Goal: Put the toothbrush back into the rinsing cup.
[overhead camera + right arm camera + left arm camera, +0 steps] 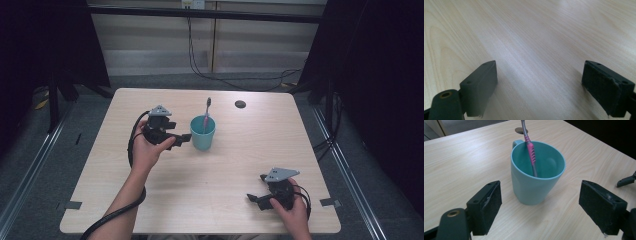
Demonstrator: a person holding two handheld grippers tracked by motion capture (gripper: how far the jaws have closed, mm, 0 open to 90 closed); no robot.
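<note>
A teal mug (202, 134) stands upright near the middle of the wooden table, with a pink and grey toothbrush (206, 114) leaning inside it. My left gripper (176, 138) is just left of the mug, open, its jaws pointing at it. In the left gripper view the mug (534, 187) sits a little beyond the two pads, which are spread wider than it and do not touch it; the toothbrush (530, 151) rests against the far rim by the handle. My right gripper (256, 188) lies low at the table's front right, open, with bare wood between the jaws (539, 80).
A small dark round grommet (240, 104) is set in the table (250, 150) behind the mug. Cables hang behind the table's far edge. Dark curtains flank both sides. The tip of the right gripper (627, 180) shows at the right edge of the left gripper view.
</note>
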